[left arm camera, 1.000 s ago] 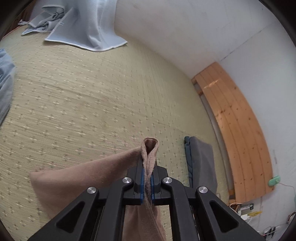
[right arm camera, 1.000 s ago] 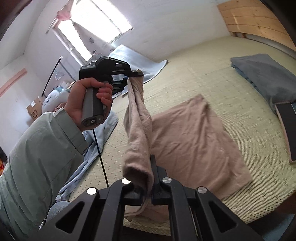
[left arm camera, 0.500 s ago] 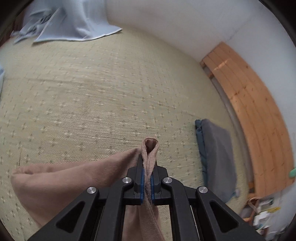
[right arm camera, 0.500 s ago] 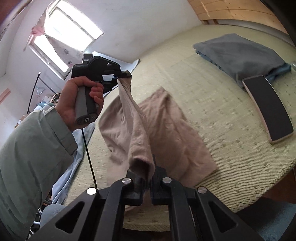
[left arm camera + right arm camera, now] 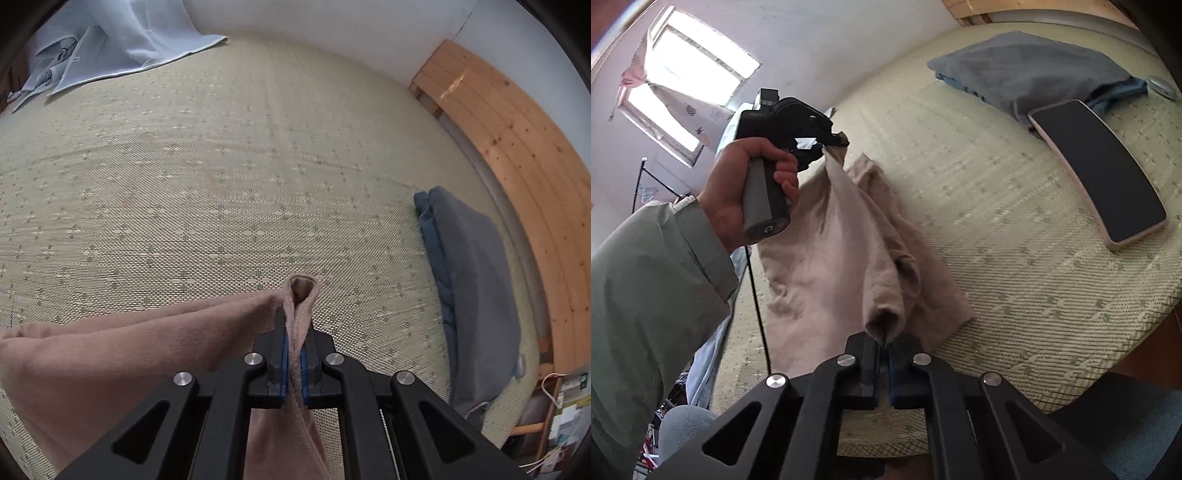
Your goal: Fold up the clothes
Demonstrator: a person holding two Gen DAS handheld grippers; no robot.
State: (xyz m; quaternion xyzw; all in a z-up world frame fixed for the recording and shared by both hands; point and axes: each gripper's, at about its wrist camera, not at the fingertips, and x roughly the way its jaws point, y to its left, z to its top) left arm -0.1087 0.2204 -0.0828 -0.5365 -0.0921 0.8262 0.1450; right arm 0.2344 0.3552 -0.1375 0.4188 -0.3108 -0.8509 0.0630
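L wrist view: left hand-held gripper (image 5: 293,354) clamped tight on a doubled edge of the tan garment (image 5: 110,362); a small loop of fabric pokes past the blue pads (image 5: 283,354). Rest of cloth trails off to the left, over the woven mat (image 5: 221,166). Folded grey-blue garment (image 5: 476,291) lies to the right, near the wooden board (image 5: 517,147). Risk: bite is shallow, a tug sideways could pull the edge out.

R wrist view: right hand-held gripper (image 5: 885,354) pinched shut on another bunched corner of the same cloth; lower part already lies on the mat, upper edge hangs btwn the two grippers. Person's hand (image 5: 746,188) holds the other gripper higher. Phone (image 5: 1100,166) sits near on the mat, w/ one end on the grey-blue pile. Risks: uneven heights → skewed fold; bunched middle may crease; cloth could drag onto phone.
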